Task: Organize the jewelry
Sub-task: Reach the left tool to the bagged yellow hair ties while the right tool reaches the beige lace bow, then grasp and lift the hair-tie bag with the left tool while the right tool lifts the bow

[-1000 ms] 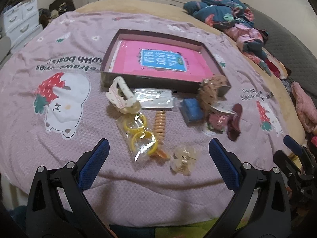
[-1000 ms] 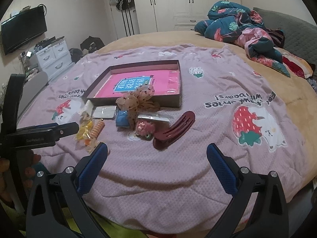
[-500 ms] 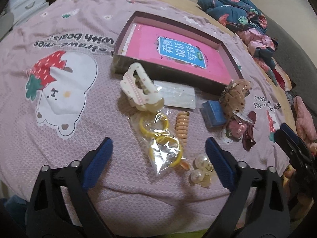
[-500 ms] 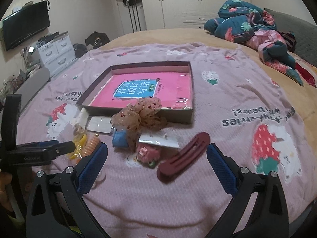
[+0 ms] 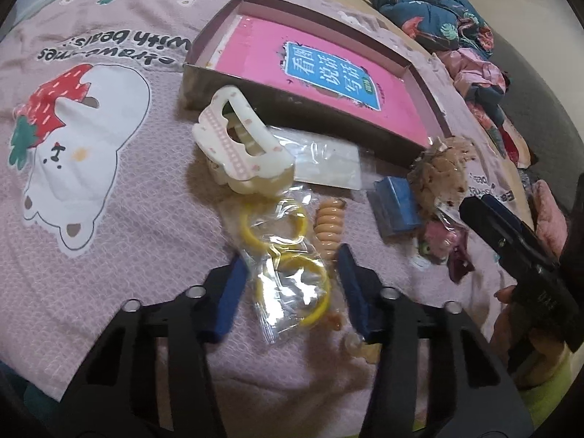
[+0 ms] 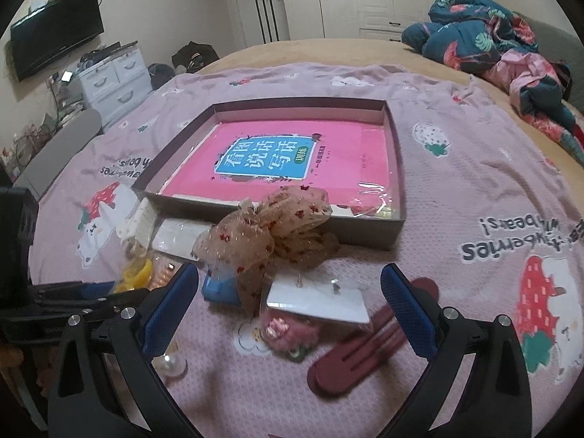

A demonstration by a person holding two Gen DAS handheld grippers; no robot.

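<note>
My left gripper [image 5: 288,279] is open, its blue fingers on either side of a clear bag of yellow rings [image 5: 288,255] on the bed. A cream claw clip [image 5: 241,149], an orange spiral tie [image 5: 328,230], a blue block [image 5: 396,206] and a lace bow [image 5: 441,171] lie beyond it. My right gripper [image 6: 290,310] is open above a white earring card [image 6: 317,299], a pink flower clip [image 6: 284,332] and a maroon clip [image 6: 365,354]. The open box [image 6: 396,168] holds a pink book [image 6: 277,157].
A pearl piece [image 6: 173,367] lies by my right gripper's left finger. A clear flat packet [image 5: 328,164] rests against the box's front wall. Crumpled clothes [image 6: 503,47] lie at the far right of the bed. Drawers [image 6: 109,80] stand at the left.
My left gripper has moved forward and down and narrowed around the bag of yellow rings. My right gripper has moved closer to the bow and earring card.
</note>
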